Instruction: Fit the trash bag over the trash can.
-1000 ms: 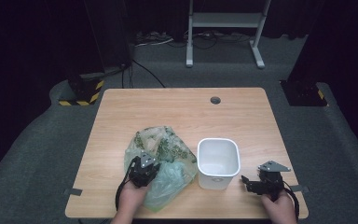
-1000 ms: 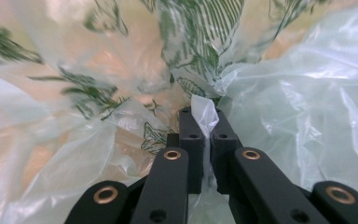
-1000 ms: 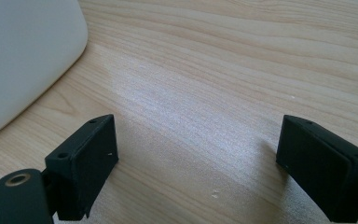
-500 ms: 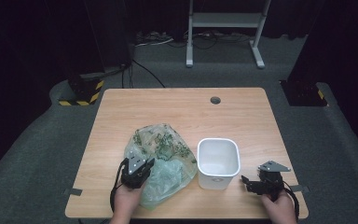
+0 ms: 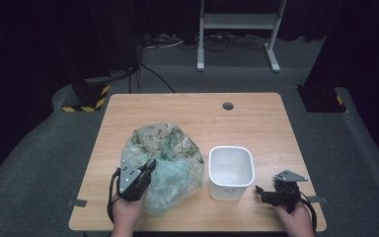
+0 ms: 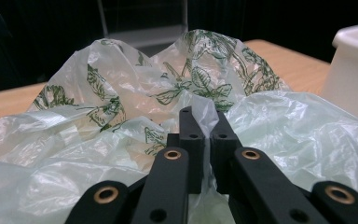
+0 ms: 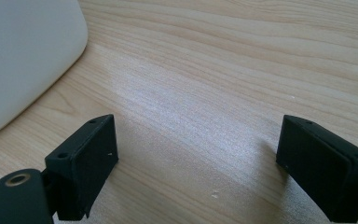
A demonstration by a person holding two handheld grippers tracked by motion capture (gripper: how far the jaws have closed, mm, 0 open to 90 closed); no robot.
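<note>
Crinkled leaf-printed plastic bag (image 6: 135, 93) pinched by left tongs (image 6: 205, 128).

Grey carpet floor (image 5: 44, 148), dark walls

L gripper (image 5: 150, 165), jaws pinched on plastic bag (image 5: 170, 148), has lifted off the table, drifting toward 7 o'clock; bag's near edge pulled up w/ it, bag reshaped.

Pale green see-thru bag (image 5: 170, 158) w/ dark green leaf print, white bin (image 5: 230, 170), light wood table (image 5: 256, 123).
</note>
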